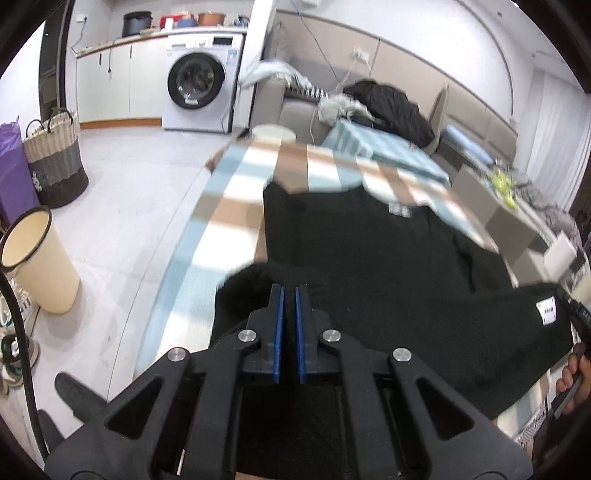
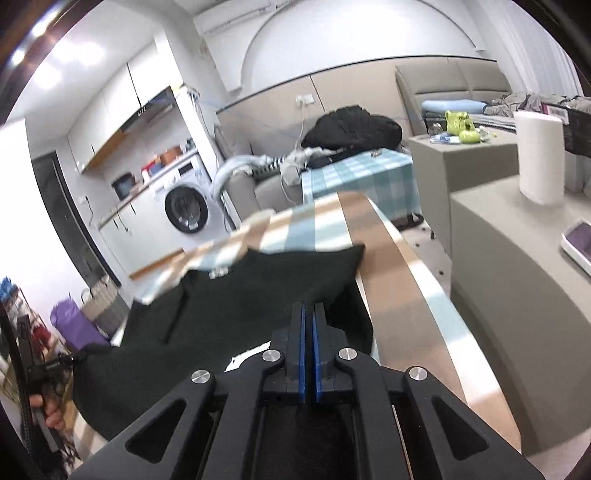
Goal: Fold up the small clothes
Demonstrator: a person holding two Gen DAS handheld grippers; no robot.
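Both black two-finger grippers, the left gripper [image 1: 289, 291] and right gripper [image 2: 307, 308], pinch edges of a black knit garment [image 1: 369, 251]. It lies across the checked blue-and-brown cloth-covered surface [image 1: 229, 206], a white washing machine [image 1: 201, 79] at eleven o'clock.

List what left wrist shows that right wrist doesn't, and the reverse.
Left wrist only: cream waste bin, white tag on the garment's hem.
Right wrist only: paper towel roll, phone on the grey counter, wall air conditioner.
Both: black garment on the checked tablecloth, washing machine, woven basket, and each hand-held gripper, left and right, shut on the garment's edge.
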